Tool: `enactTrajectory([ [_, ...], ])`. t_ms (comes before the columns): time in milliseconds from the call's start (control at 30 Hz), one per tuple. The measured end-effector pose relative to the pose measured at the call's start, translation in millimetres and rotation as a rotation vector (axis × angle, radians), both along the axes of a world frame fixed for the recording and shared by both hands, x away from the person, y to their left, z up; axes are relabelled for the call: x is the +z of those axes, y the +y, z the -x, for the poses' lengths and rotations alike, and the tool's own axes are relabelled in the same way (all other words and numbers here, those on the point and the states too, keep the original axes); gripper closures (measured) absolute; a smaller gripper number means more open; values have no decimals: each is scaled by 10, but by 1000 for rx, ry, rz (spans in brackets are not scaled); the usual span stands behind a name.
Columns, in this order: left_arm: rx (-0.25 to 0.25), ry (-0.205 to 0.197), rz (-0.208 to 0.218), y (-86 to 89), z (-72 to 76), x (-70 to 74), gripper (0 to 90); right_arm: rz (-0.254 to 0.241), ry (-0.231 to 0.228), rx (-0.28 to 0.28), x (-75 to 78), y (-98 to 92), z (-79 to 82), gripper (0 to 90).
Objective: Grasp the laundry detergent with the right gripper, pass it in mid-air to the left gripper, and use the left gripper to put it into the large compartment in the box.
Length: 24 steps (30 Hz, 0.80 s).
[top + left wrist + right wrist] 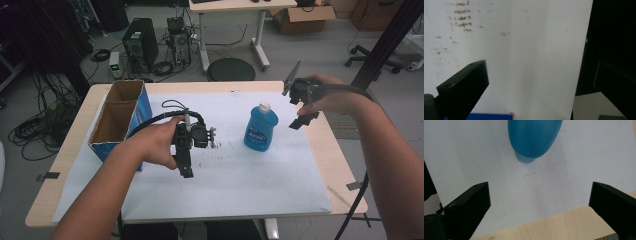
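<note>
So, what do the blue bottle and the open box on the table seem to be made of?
The blue bottle looks like smooth translucent plastic: light passes through the blue body, and it has a white cap and a printed label. The box seems to be cardboard: its inside walls are plain matte brown, while its outside is printed blue, perhaps with a slight gloss.

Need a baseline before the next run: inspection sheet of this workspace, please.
Surface: white sheet on a wooden table, brown smudges near its middle.
Job's things: blue bottle upright, white cap on.
Clutter: open cardboard box, two compartments, at the left edge.
Grippers: left gripper open, nothing between; right gripper open, short of the bottle.
Cables: black cable looping from the left gripper.
Surroundings: computer towers, floor cables, round stool.
</note>
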<state>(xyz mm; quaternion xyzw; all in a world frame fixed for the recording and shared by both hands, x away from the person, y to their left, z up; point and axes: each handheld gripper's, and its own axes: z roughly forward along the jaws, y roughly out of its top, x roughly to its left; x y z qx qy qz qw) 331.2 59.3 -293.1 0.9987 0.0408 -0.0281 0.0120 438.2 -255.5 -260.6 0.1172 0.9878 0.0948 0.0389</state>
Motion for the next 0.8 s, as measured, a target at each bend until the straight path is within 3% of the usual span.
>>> enactTrajectory([
  [500,0,-21,0,19,98,55,2,-4,-12,0,8,-14,47,38],
  [600,-4,-42,-15,46,116,86,2,-21,-10,4,-6,-23,63,39],
  [800,8,-42,-9,147,135,127,2,-35,-5,-8,-93,-12,111,37],
])
